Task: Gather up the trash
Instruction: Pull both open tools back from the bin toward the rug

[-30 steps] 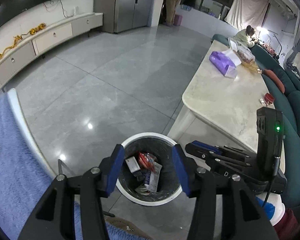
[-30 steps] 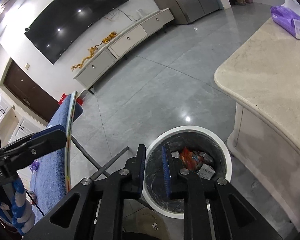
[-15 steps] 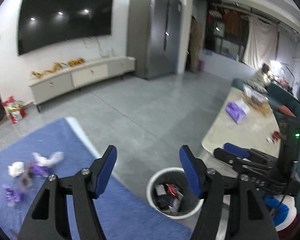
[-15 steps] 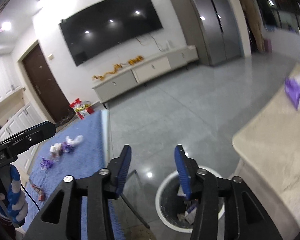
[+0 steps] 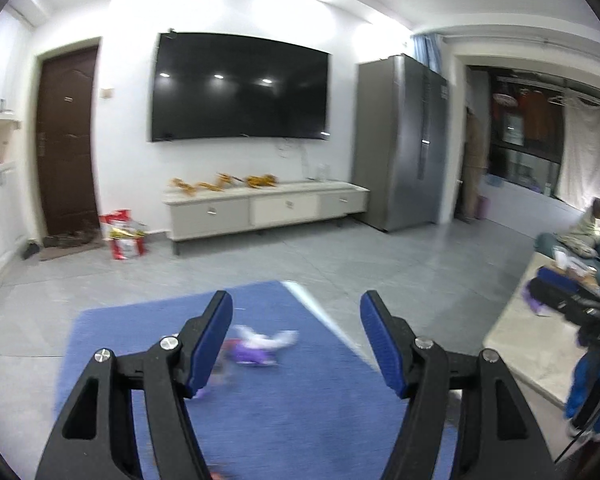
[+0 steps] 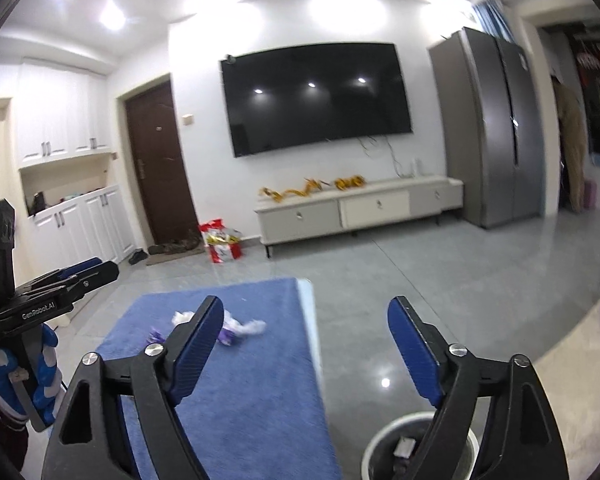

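**Blue mat: scraps left to grab**

Living-rm floor, blue mat (image 6: 236,380) w/ white & purple trash (image 6: 236,328) mid-mat; bin (image 6: 380,448) beside it. Left gripper (image 5: 296,340) open, empty. Right gripper (image 6: 306,344) empty, jaws opening. Risk: light scraps slipping from pads.

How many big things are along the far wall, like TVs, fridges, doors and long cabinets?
TV: 1
Fridge: 1
Brown door: 1
Long low cabinet: 1
Total: 4
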`<state>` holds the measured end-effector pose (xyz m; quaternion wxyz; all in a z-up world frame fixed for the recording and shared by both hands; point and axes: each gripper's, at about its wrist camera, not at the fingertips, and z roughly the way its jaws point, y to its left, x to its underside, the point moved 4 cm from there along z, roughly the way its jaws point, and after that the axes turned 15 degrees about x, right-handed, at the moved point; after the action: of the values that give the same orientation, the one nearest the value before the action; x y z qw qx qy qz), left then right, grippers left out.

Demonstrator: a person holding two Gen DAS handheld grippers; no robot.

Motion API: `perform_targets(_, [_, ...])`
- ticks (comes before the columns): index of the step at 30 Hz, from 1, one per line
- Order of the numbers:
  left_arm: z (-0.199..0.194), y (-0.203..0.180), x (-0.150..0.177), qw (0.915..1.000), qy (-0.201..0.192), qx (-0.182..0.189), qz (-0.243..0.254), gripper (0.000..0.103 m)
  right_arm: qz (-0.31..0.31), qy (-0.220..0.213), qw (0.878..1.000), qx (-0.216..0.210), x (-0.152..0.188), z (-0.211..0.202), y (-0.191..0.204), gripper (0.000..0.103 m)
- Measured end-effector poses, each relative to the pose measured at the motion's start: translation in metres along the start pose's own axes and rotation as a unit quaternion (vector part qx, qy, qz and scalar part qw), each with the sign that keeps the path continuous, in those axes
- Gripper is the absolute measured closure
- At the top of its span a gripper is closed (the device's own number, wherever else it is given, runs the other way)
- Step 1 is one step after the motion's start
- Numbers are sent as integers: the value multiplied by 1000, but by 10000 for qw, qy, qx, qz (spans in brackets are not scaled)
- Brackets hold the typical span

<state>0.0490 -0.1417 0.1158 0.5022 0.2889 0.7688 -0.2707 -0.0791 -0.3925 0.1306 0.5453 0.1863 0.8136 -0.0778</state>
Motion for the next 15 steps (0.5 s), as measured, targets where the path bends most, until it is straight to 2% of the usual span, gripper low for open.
perform_targets(7, [-59, 72, 5, 9967, -157, -789, -106, 36, -252, -316, 9989, -249, -19, -11, 50, 1])
perform_targets(12, [-81, 108, 19, 9934, -147, -1107, -245, 35, -282, -447, 9973, -509, -25, -10, 77, 0])
perform_targets(15, [-82, 123, 34, 9926, -30, -1147, -396, 35, -337, -433, 9963, -665, -22, -4, 90, 0])
